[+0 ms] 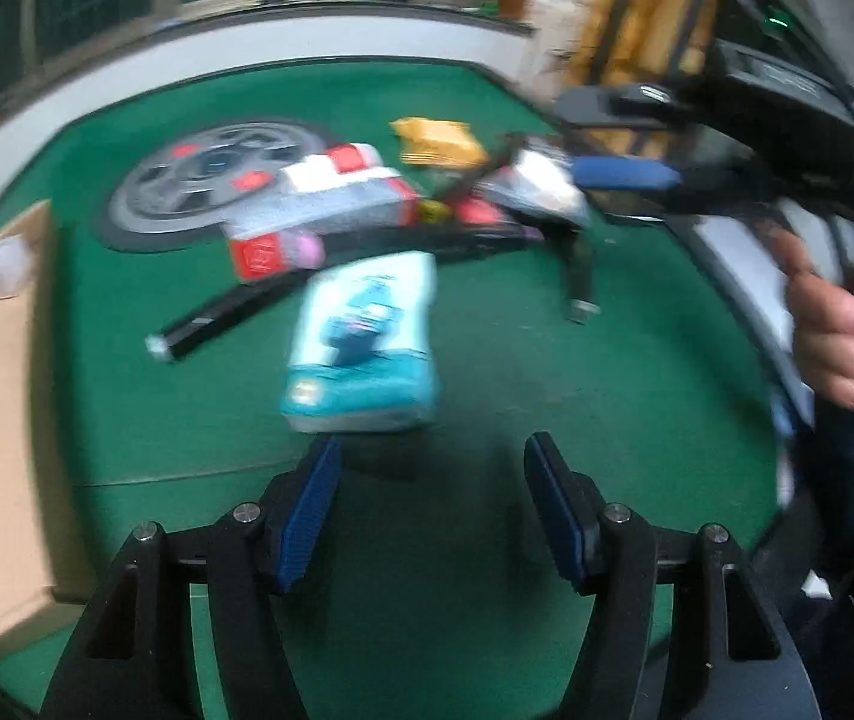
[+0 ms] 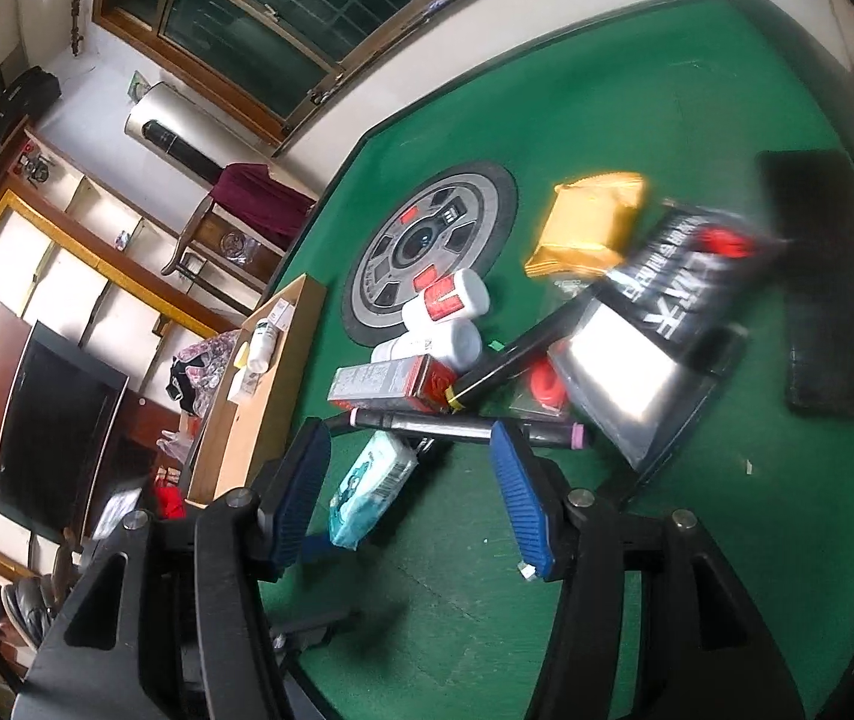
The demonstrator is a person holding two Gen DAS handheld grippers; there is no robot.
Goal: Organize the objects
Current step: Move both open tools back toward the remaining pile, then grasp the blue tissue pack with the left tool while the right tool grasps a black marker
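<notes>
**Close to the Open Left Gripper, a Teal Pack Waited**

Right in front of the left gripper (image 1: pixel 433 474) lay a teal tissue pack (image 1: pixel 367 348), just past the blue pads (image 1: pixel 307 516). The jaws stood wide and held nothing. A good grab would probably mean going straight in, one pad on each long side, then closing gently, since the pack looked soft.

Next to it, the right gripper (image 2: pixel 412 492) hung above the green table (image 2: pixel 637 540), also wide and empty. The same pack (image 2: pixel 373 480) sat near its left pad.

Behind the pack was a messy pile: a black marker (image 2: pixel 463 423), a red and white box (image 2: pixel 391 384), two white bottles (image 2: pixel 445 318), a yellow packet (image 2: pixel 589 222) and a black bag (image 2: pixel 667 300). The marker touched the pack's far end, so lifting slowly seemed safest.

Bare green felt nearest the grippers gave room to move. A wooden tray (image 2: pixel 235 414) sat along the table's left edge.
</notes>
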